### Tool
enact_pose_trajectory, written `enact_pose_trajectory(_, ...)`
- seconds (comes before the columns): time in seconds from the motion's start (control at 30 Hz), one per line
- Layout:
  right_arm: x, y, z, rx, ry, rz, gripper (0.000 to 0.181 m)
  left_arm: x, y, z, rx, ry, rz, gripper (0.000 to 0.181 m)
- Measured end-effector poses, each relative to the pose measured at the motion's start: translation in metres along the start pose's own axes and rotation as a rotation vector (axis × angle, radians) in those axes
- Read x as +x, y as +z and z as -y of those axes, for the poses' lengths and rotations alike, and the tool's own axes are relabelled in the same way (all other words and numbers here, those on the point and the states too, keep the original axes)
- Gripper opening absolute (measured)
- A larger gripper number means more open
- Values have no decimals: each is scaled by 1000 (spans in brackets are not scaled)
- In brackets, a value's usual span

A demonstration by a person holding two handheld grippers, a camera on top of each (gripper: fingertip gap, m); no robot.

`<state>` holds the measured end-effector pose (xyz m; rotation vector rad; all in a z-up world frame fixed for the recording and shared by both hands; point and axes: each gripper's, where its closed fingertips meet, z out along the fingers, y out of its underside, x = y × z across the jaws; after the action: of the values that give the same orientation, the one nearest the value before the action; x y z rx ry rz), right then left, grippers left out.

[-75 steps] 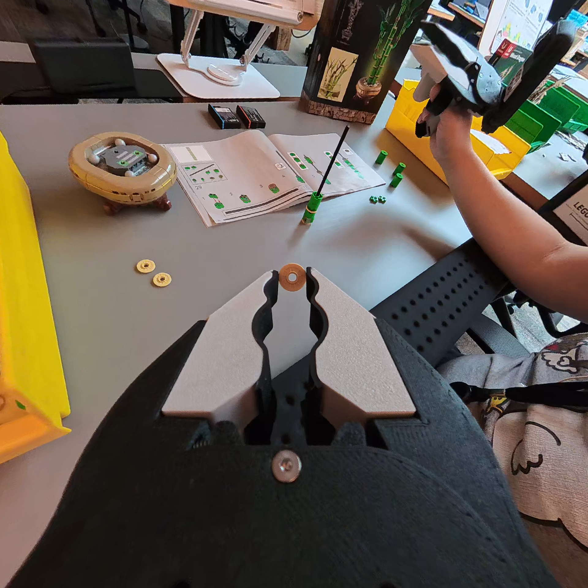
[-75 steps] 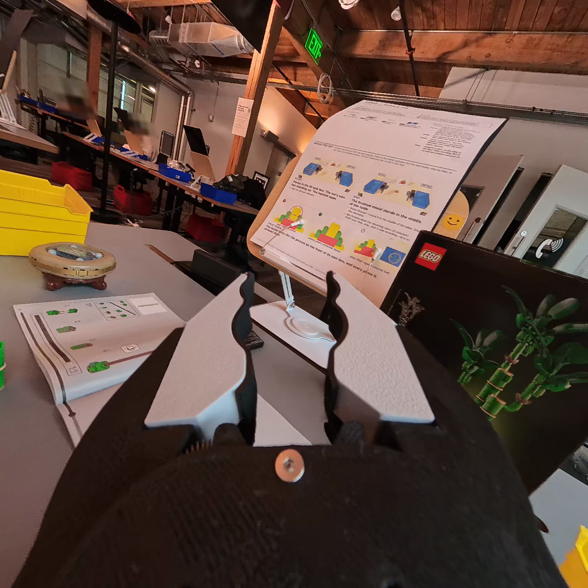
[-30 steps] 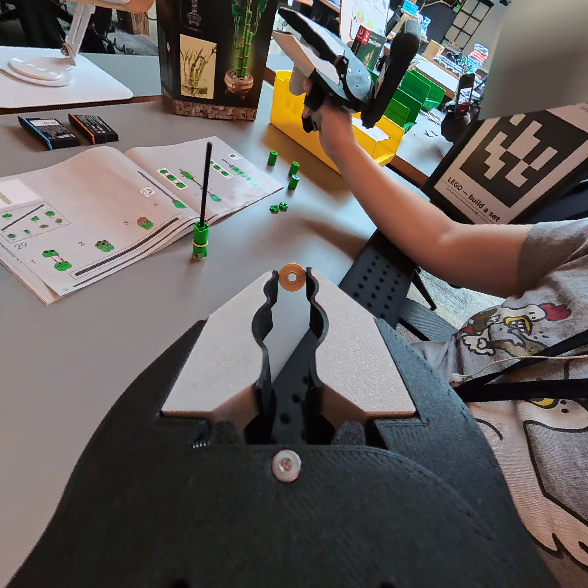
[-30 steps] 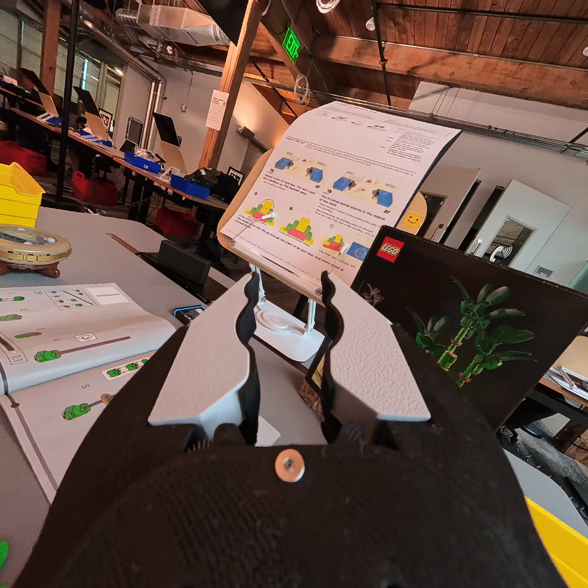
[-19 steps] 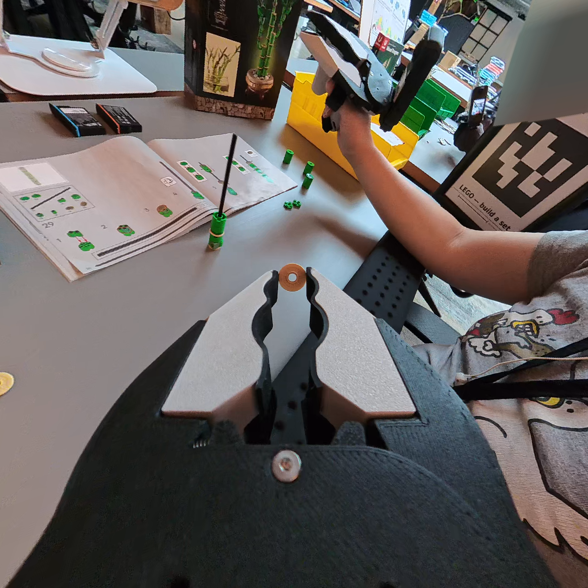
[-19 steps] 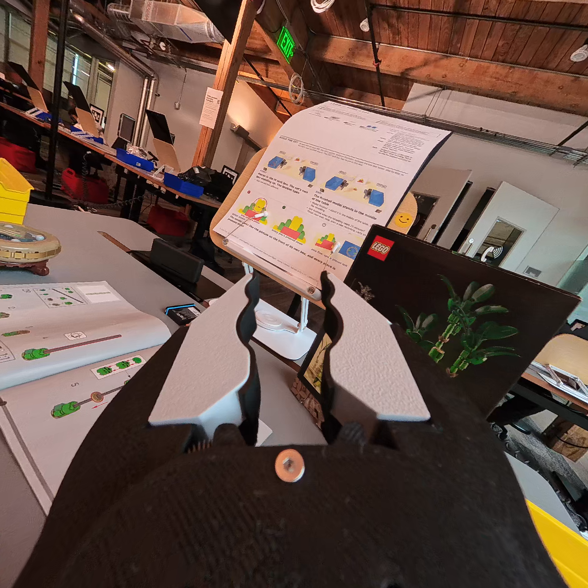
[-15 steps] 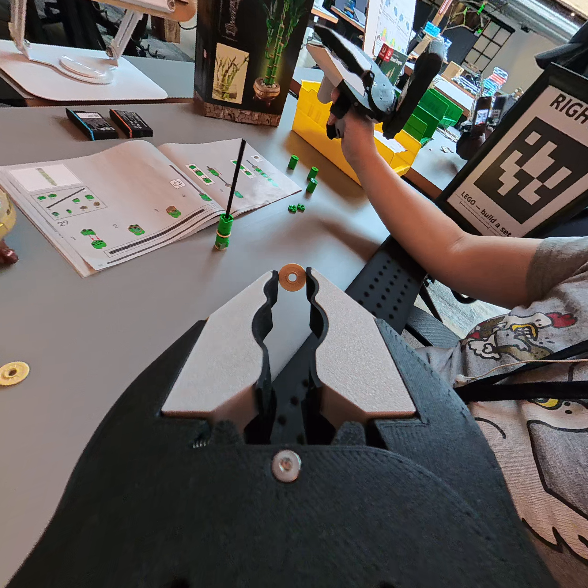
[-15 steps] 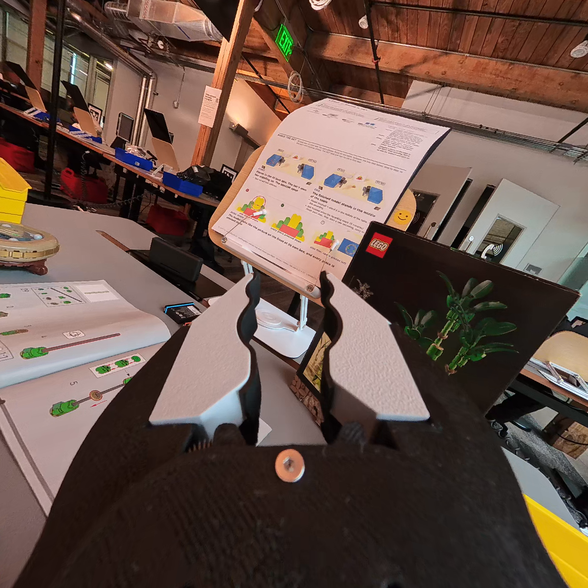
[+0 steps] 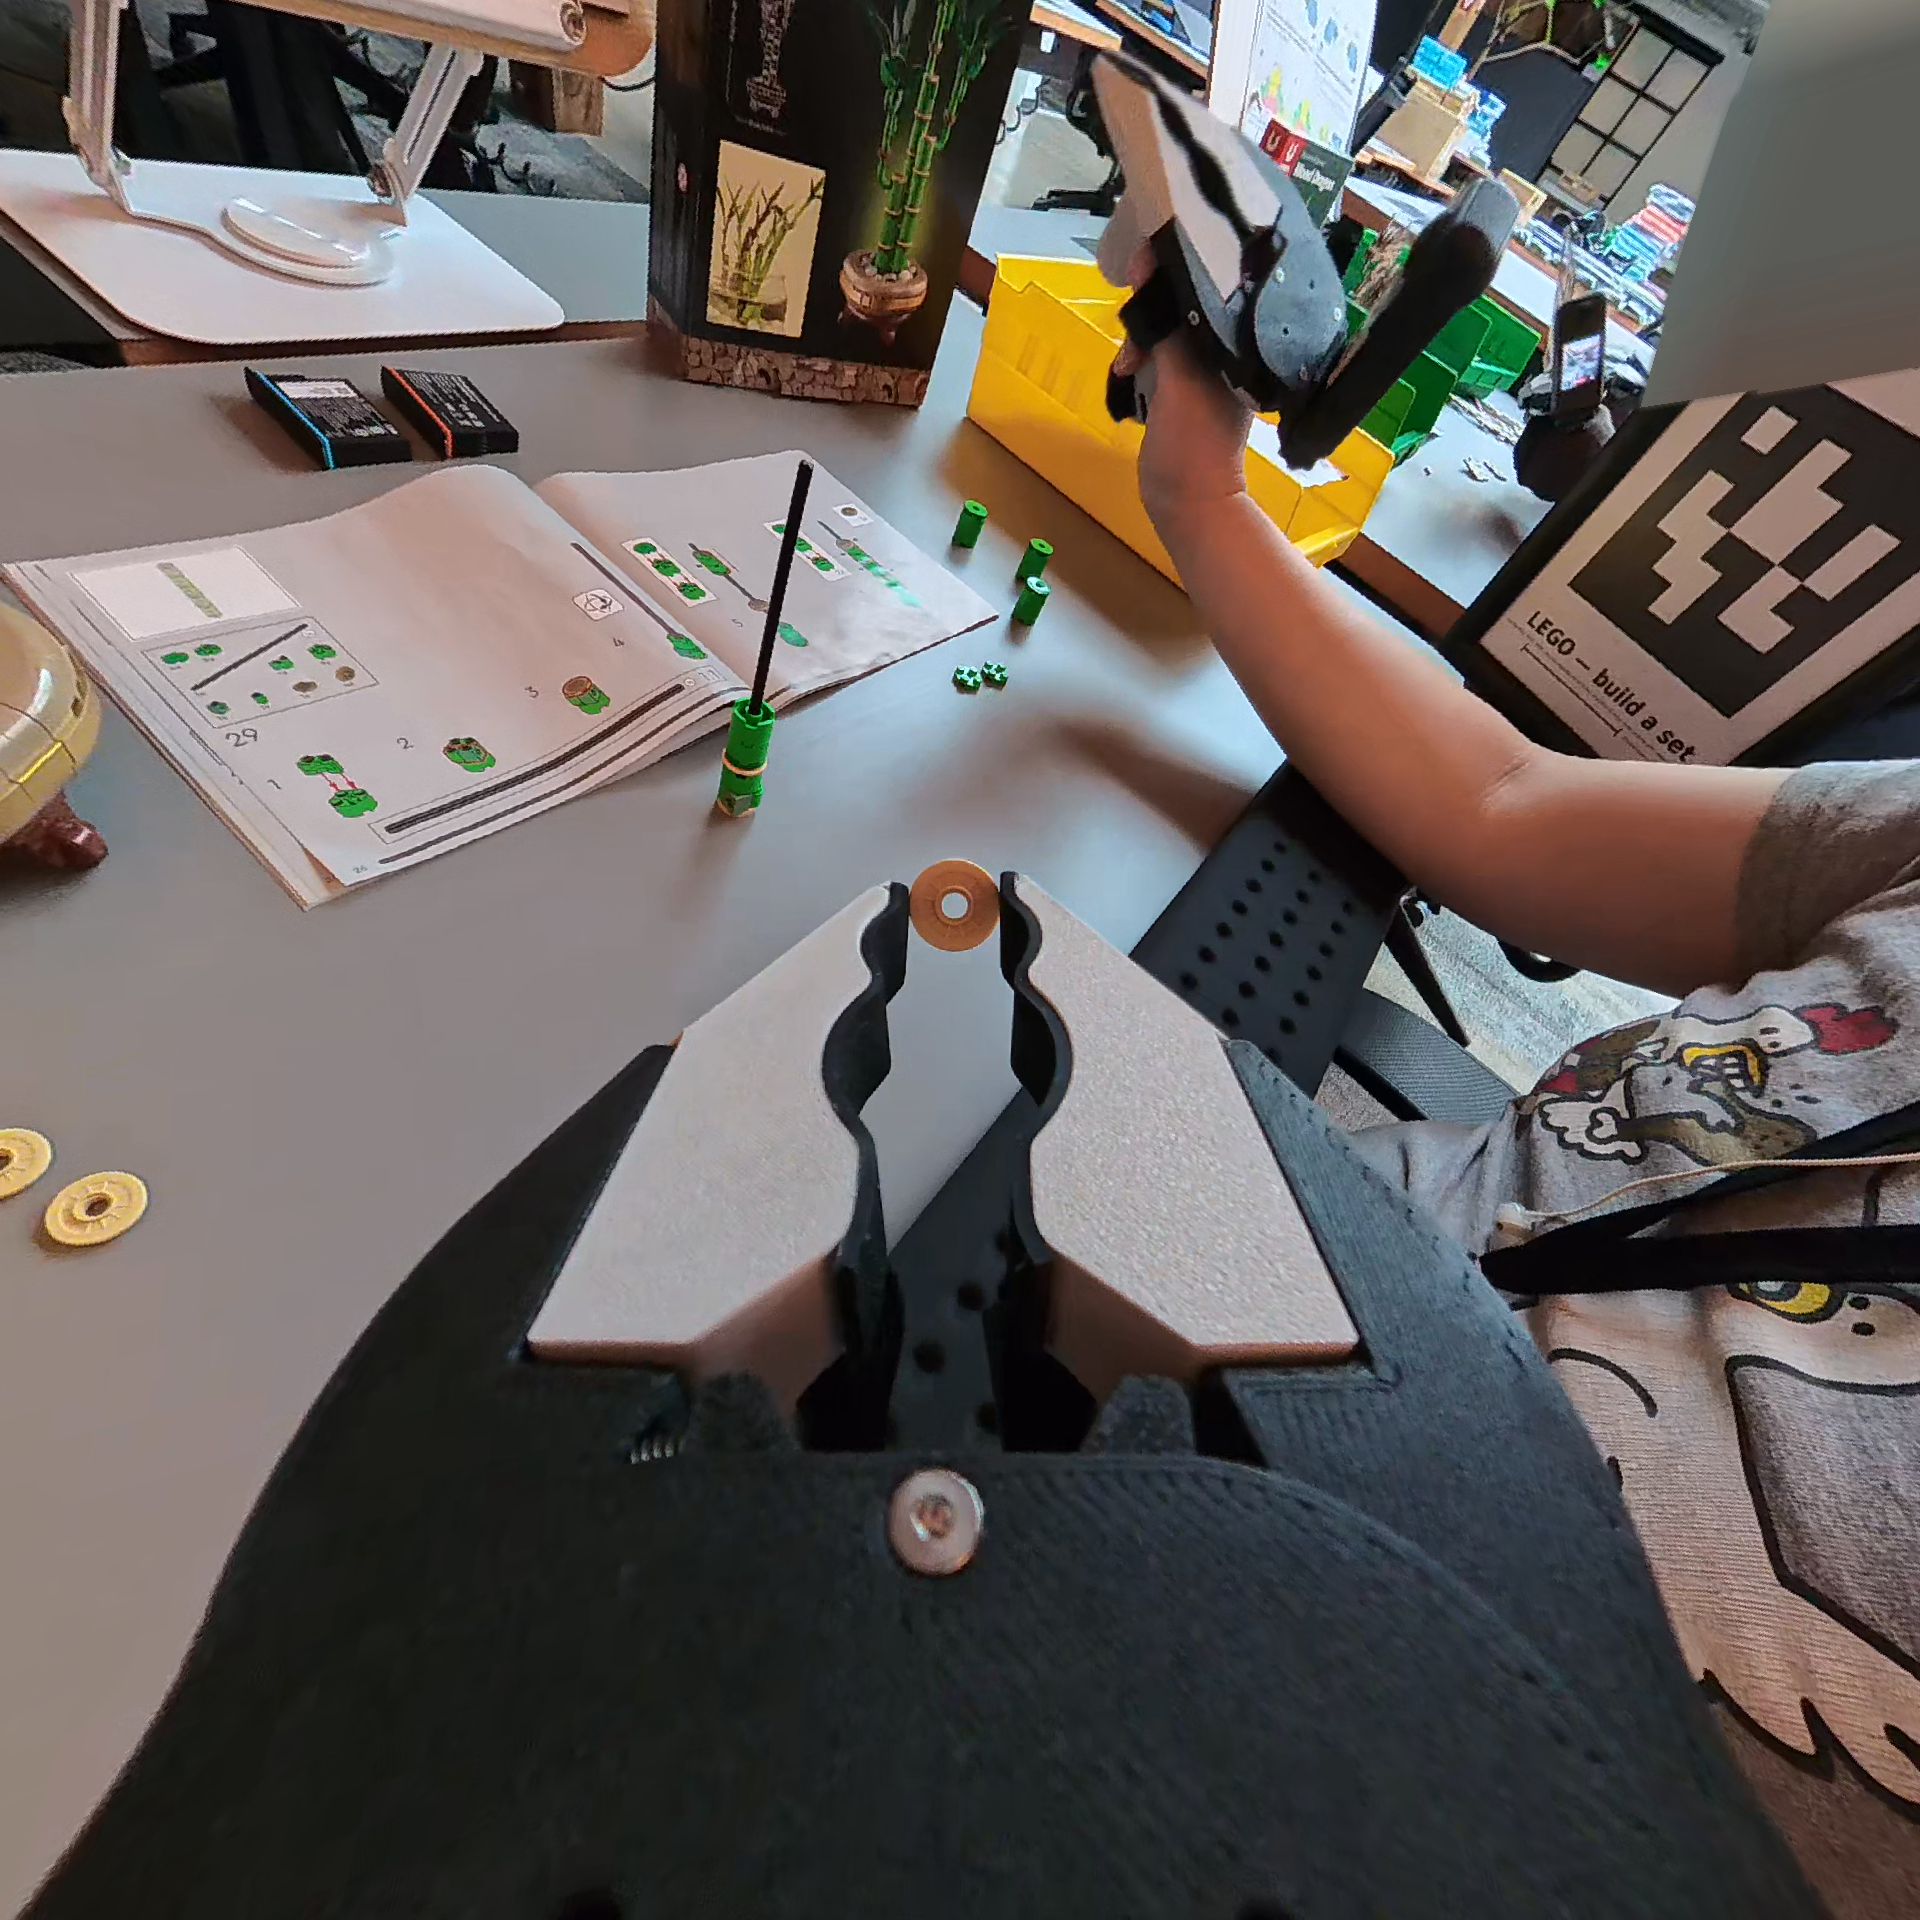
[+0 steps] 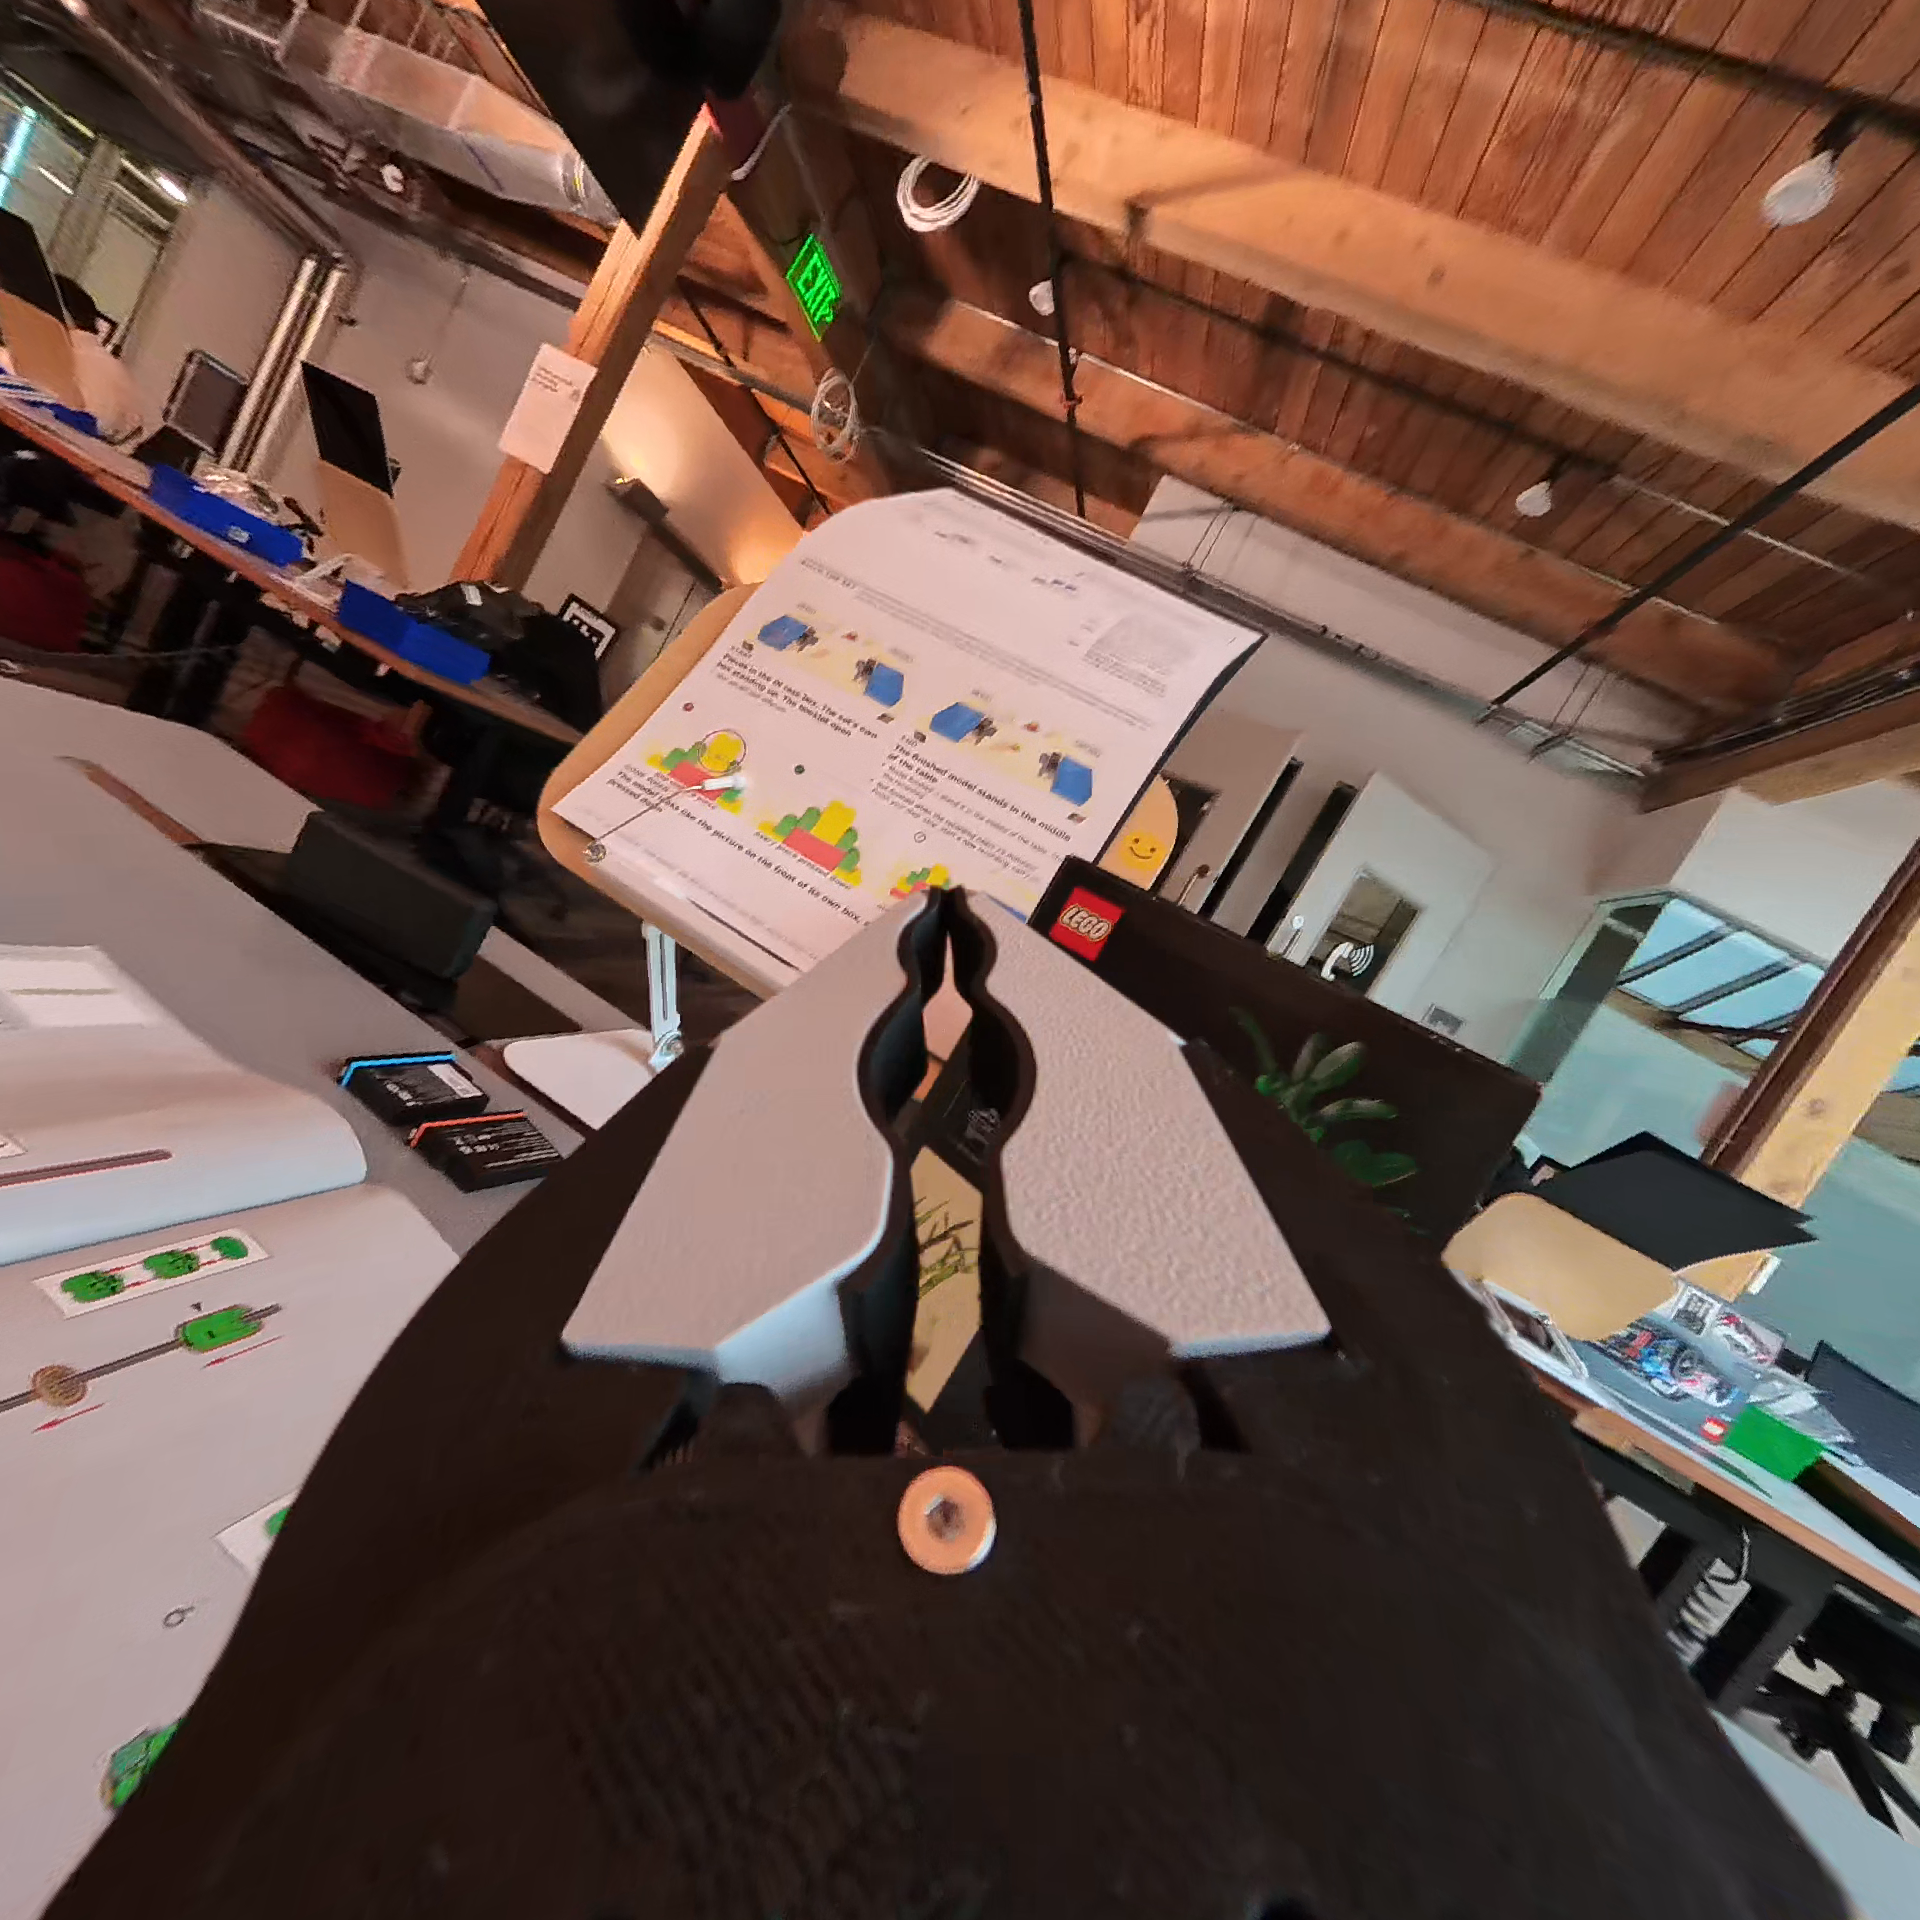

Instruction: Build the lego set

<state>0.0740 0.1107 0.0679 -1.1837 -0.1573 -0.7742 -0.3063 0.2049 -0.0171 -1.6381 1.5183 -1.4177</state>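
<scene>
My left gripper (image 9: 953, 900) is shut on a gold round disc (image 9: 953, 905) with a centre hole, held at its fingertips above the grey table (image 9: 312, 1018). A black rod standing in a green stack (image 9: 750, 748) stands ahead on the edge of the open instruction booklet (image 9: 436, 623). Three green cylinders (image 9: 1029, 566) and small green pieces (image 9: 980, 675) lie to its right. Two more gold discs (image 9: 94, 1207) lie at the left. My right gripper (image 10: 943, 900) is shut and empty, raised high and tilted up; it also shows in the left wrist view (image 9: 1226, 270).
A tan round base on brown feet (image 9: 31, 727) is at the left edge. The black set box (image 9: 821, 187), a yellow bin (image 9: 1091, 416), two small black boxes (image 9: 379, 410) and a white stand (image 9: 281, 249) line the back. A person's arm (image 9: 1455, 748) crosses the right side. Some 40 cm of space lies between my two pairs of fingers.
My right gripper has shut from open and tilted further up. My left gripper, still holding the gold disc, has swung back to the left, bringing the gold discs and the tan base into view.
</scene>
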Motion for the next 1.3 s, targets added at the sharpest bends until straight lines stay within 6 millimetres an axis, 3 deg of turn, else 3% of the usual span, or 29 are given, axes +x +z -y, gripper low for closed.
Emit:
enact_pose_trajectory(0.9, 5, -5, -8, -7, -30, -11, 0, -4, -1, 1, 9, 5, 23, 15)
enact_pose_trajectory(1.13, -1, -3, -21, -45, -41, 13, 0, -4, -8, 7, 45, 98, 75, 15)
enact_pose_trajectory(1.3, -14, 0, -28, -70, -66, 54, 0, -7, -26, 0, 1, 213, 187, 15)
